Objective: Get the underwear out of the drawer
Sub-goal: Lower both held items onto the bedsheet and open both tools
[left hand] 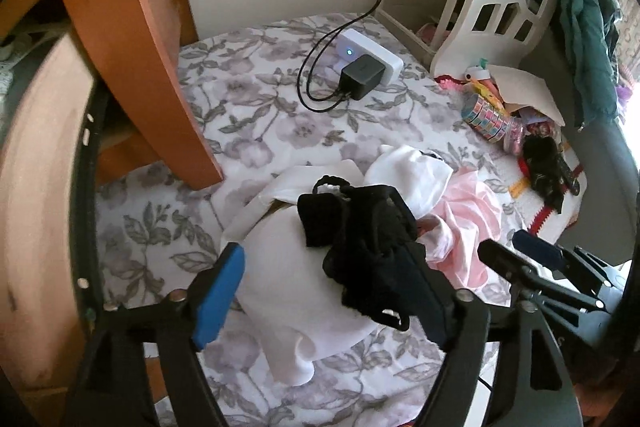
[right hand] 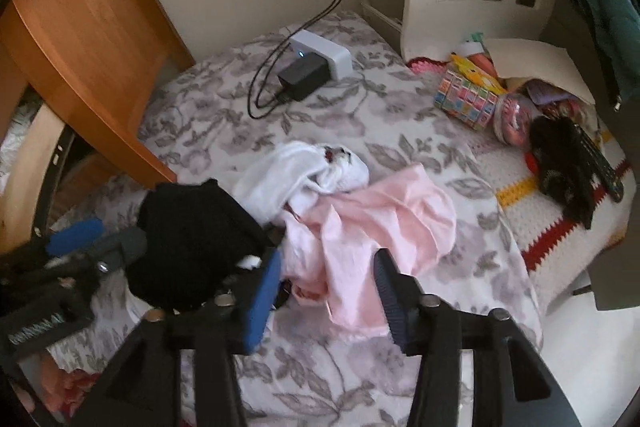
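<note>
A: Where's the underwear sitting?

B: On the bed, in a loose pile just in front of the orange wooden bedside unit. The black underwear lies on top of a white garment, with the pink garment just beside it, on the side away from the unit.

A: So the step is letting go?

B: I'd judge so. Best done by parting the fingers fully and lifting straight up, so no lace catches on a pad and gets dragged off the pile.

A: And the fingers themselves?

B: The left gripper stands wide. Its blue pad is clear of the cloth, but the black underwear drapes against the dark finger, so it may cling. The right gripper is about half open over the pink garment; cloth lies between the fingers, yet the pads don't look pressed on it.

A: Anything else near?

B: A white charger box farther back, well apart from the unit's foot.
</note>
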{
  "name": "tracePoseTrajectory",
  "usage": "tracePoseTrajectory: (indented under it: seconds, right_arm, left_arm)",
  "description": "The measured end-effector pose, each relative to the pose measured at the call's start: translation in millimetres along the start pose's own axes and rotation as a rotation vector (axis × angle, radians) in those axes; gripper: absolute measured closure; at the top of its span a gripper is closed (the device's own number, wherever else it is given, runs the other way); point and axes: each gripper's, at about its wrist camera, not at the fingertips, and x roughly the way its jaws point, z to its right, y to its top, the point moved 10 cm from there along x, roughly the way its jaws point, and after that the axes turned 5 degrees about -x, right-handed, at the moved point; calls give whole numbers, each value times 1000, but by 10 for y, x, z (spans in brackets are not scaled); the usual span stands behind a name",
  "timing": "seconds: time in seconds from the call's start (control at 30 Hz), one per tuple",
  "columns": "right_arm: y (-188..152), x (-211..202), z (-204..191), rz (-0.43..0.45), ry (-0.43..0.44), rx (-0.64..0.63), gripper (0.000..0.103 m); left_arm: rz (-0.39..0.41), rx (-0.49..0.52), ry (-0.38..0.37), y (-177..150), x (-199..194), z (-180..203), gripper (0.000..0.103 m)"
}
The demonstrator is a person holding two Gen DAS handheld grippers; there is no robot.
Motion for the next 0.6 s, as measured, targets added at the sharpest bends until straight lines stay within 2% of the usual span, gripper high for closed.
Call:
tracePoseTrajectory:
  seconds: [0.1, 0.17, 0.2, 0.4, 0.5, 0.6]
  right_arm:
    - [-69, -20, -10, -7, -8, -12, 45]
    - [-100, -34, -6, -8, -23, -14, 34]
    - [-116, -46, -3, -8, -29, -15, 32]
    - [-180, -158, -21, 8, -46, -34, 14]
    - [-196, -231, -31, 19, -55, -34, 1]
    - [-192, -336, -54, 34, -57, -38, 0]
  left_arm:
    - [7, 10, 9, -6, -54, 16, 19]
    - [14, 22, 15, -12, -96, 38, 7]
    - [22, 27, 11, -10, -126, 56, 2]
    - [58, 52, 12, -12, -331, 149, 1]
    - [69, 53, 6, -15, -429, 188, 1]
    - [88, 56, -5, -24, -578, 227, 1]
